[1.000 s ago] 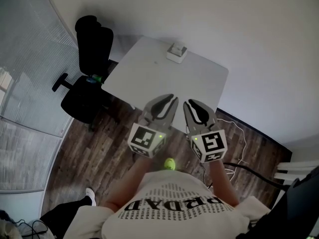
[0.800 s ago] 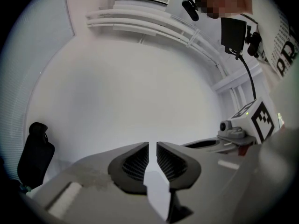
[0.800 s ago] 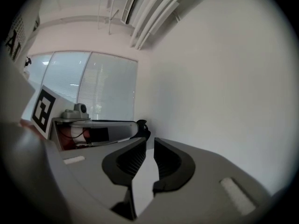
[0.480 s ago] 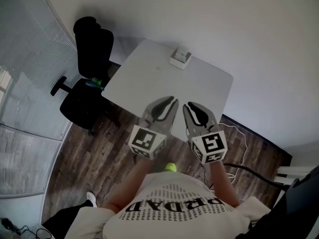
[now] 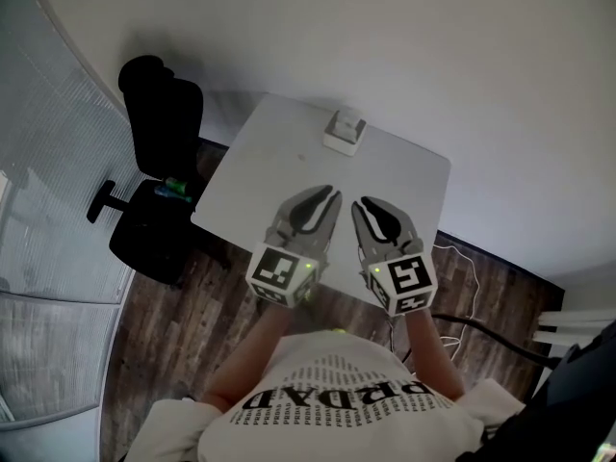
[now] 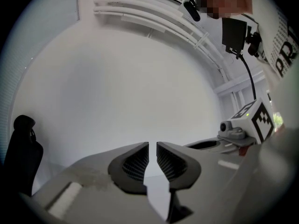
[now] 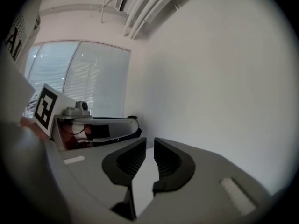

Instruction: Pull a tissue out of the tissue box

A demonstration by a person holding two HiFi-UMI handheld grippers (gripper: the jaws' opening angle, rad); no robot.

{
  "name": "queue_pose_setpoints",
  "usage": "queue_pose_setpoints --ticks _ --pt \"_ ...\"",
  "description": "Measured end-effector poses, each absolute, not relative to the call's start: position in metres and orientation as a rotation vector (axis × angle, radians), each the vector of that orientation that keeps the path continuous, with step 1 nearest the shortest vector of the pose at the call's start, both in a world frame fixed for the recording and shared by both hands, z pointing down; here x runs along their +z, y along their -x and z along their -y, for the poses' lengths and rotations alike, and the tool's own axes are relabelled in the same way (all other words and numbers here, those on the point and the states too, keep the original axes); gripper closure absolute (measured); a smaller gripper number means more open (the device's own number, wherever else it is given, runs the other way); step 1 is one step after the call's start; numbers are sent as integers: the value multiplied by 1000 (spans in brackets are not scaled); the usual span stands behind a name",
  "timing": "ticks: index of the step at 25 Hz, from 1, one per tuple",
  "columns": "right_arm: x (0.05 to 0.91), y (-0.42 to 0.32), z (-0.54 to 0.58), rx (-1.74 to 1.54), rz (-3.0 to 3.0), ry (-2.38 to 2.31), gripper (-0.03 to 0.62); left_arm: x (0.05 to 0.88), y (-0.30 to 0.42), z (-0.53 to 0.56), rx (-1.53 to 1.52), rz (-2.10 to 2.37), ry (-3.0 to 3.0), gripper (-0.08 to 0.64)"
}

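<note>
tissue box (image 5: 345, 131) sits at the far edge of the table (image 5: 279, 171), well apart from both claws. left gripper (image 5: 333, 194) and right gripper (image 5: 359, 203) hang over the near edge, jaws a slit apart, empty. risk: an unbraced box may lift or slide with the tissue.

White table (image 5: 260, 171) beneath and ahead of the left gripper (image 5: 332, 194) and right gripper (image 5: 358, 203); plain white wall (image 5: 433, 56) beyond it. Left of the left gripper, 1 black office chair (image 5: 154, 200) on dark wood-plank floor (image 5: 192, 306); farther left, glazed panels (image 5: 48, 162) with blinds. Light even and diffuse.
</note>
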State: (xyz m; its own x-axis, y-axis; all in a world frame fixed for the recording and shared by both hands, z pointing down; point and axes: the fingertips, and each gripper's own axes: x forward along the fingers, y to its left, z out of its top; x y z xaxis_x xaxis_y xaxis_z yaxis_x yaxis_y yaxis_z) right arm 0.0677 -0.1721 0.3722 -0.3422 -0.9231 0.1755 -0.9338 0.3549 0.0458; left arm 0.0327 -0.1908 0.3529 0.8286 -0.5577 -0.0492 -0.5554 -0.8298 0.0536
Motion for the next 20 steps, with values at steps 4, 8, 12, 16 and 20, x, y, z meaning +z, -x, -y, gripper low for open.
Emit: queue_pose_setpoints --ticks 4,8,12,16,20 --pt "373 -64 200 120 2406 -1722 534 351 -30 221 -105 857 -2974 517" --pt "374 -63 224 131 2370 -1760 534 352 -28 246 -97 805 -2982 517" --pt "374 -64 245 143 2337 -1800 534 351 -31 267 -98 753 -2992 517" --pt "374 -63 263 149 2307 -1832 534 352 -31 286 -97 703 -3001 517" --pt "376 -66 286 153 2290 -1849 534 356 -35 309 -97 670 -2998 517"
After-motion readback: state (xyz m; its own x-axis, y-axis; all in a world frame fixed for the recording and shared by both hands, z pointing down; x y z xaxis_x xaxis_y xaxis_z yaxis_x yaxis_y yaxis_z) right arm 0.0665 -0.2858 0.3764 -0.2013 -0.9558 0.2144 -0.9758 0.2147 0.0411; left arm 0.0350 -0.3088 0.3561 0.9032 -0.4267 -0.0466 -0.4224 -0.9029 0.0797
